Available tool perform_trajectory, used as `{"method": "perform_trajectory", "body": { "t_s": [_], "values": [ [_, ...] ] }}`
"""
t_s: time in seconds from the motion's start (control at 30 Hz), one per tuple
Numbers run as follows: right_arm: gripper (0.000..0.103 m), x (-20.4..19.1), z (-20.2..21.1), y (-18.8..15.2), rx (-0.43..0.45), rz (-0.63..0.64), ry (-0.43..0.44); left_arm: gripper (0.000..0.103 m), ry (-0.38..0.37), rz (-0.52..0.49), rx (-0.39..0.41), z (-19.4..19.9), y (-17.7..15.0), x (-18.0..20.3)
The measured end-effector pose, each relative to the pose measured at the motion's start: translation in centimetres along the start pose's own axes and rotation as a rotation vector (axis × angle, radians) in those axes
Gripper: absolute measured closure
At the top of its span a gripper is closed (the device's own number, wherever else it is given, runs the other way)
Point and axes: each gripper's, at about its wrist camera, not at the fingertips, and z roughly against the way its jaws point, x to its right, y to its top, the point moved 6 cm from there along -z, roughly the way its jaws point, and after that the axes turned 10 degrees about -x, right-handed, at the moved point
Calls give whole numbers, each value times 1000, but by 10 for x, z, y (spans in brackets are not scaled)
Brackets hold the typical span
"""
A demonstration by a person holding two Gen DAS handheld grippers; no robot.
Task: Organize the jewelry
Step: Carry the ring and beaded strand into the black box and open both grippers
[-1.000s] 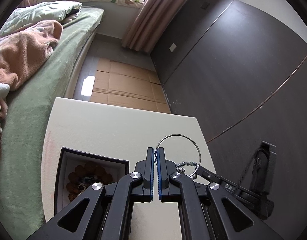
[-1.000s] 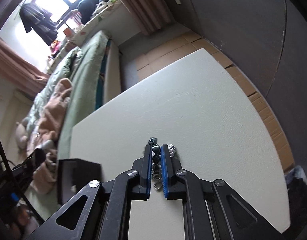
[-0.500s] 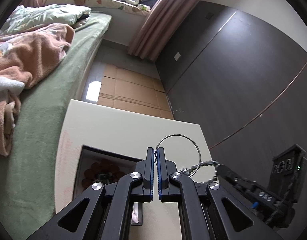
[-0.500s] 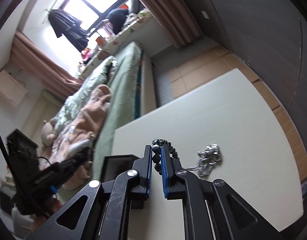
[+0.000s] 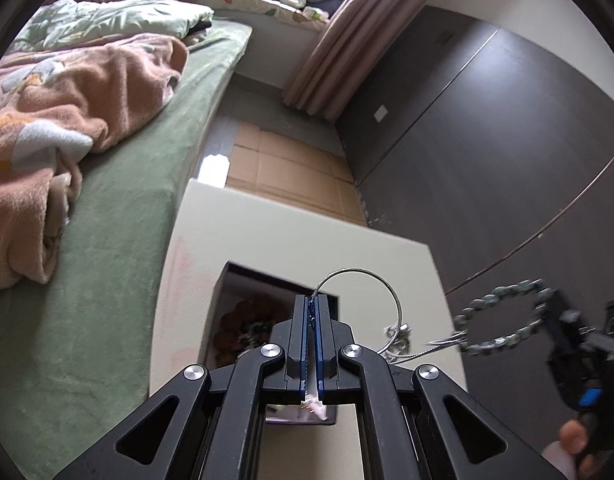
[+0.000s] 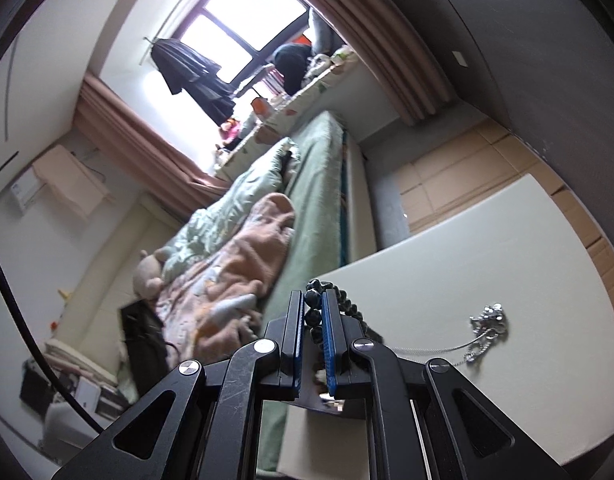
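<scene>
My left gripper [image 5: 314, 305] is shut on a thin silver hoop [image 5: 393, 294], which stands up past the fingertips over an open black jewelry box [image 5: 231, 280] on the cream table [image 5: 287, 236]. The box holds a brown flower-shaped piece. My right gripper [image 6: 314, 300] is shut on a dark bead bracelet [image 6: 313, 312] and holds it above the table [image 6: 507, 256]. In the left wrist view that bracelet [image 5: 503, 296] hangs as a loop off the table's right edge. A silver chain [image 6: 435, 348] runs from it to a charm cluster [image 6: 489, 318] at the tabletop.
A bed with a green sheet [image 5: 119, 208] and a pink blanket [image 5: 67, 92] runs along the table's left side. Dark wardrobe panels [image 5: 487, 140] stand to the right. Flattened cardboard [image 5: 283, 164] covers the floor beyond the table. A person's hand [image 5: 573, 438] grips the right tool.
The right gripper has risen off the table with the bead bracelet, drawing the chain out behind it. The left gripper has shifted with the hoop so that the box now lies under its fingers.
</scene>
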Motion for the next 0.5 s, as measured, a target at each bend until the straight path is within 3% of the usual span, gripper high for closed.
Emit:
{"method": "perform_trajectory", "body": {
  "t_s": [0.2,0.37,0.4,0.43,0.5],
  "values": [
    [93,-23,5,-1,23,31,46,99,-41,84,-70,-14,-4,-14],
    [93,-33,-2,-5,23,60,60,93,-7,120,-31,-5,-1,-28],
    [93,-33,-8,-6,10,58,58,81,0,122,-24,-3,-1,-30],
    [93,-32,-14,-7,2,57,57,56,3,127,-19,-1,-2,-31],
    [93,-30,-21,-9,-6,60,52,22,-6,144,-3,2,-2,-35]
  ]
}}
